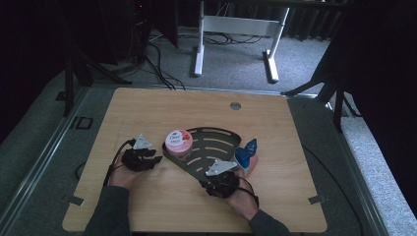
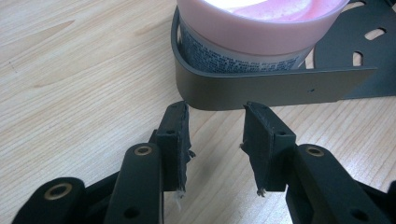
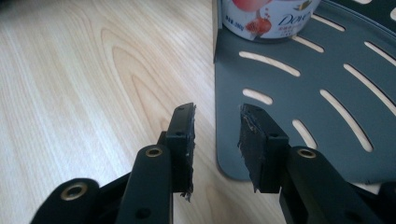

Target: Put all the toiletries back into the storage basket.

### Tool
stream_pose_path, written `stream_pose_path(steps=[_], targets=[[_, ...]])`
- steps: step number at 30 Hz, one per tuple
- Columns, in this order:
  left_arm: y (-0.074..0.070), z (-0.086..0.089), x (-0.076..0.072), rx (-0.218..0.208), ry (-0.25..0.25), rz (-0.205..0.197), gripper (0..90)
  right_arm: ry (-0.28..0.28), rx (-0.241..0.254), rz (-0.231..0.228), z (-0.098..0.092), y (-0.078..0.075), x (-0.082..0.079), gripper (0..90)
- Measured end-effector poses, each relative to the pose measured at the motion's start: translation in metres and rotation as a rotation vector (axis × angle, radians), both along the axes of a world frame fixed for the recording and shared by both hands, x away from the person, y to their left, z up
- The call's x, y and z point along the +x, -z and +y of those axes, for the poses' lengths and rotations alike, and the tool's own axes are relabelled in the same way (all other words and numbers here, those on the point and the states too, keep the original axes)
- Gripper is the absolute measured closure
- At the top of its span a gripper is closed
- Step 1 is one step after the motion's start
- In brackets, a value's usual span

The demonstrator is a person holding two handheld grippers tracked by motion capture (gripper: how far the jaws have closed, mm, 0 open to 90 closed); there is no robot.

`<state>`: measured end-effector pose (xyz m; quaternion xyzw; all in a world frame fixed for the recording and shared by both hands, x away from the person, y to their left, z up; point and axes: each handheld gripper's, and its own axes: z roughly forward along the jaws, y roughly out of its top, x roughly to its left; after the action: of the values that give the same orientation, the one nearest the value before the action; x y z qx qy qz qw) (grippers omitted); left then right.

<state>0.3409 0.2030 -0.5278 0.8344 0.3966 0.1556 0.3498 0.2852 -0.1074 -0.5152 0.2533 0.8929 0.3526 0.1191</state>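
The tray [image 1: 216, 153], a dark slotted sheet-metal piece with a low rim, lies mid-table; it is judged stiff, light and somewhat slick, best taken by the rim at two opposite edges. A pink-lidded jar [image 1: 178, 142] stands in its left corner and could slide if the tray is tilted. The left gripper [image 2: 215, 140] is held just short of the rounded corner, jaws apart with nothing between them; the right gripper [image 3: 217, 142] is held with jaws apart, astride the near edge but not pressed on it.
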Motion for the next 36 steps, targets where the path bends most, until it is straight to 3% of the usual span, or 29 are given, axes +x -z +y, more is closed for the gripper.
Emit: stream_pose_path(steps=[23, 36], targets=[[0.001, -0.004, -0.003, -0.007, 0.008, -0.002, 60.3, 0.03, -0.018, -0.02, -0.044, -0.008, -0.014, 66.3], [0.004, -0.01, -0.002, -0.006, 0.021, 0.005, 60.9, 0.071, 0.01, 0.017, -0.077, -0.009, -0.016, 67.5]])
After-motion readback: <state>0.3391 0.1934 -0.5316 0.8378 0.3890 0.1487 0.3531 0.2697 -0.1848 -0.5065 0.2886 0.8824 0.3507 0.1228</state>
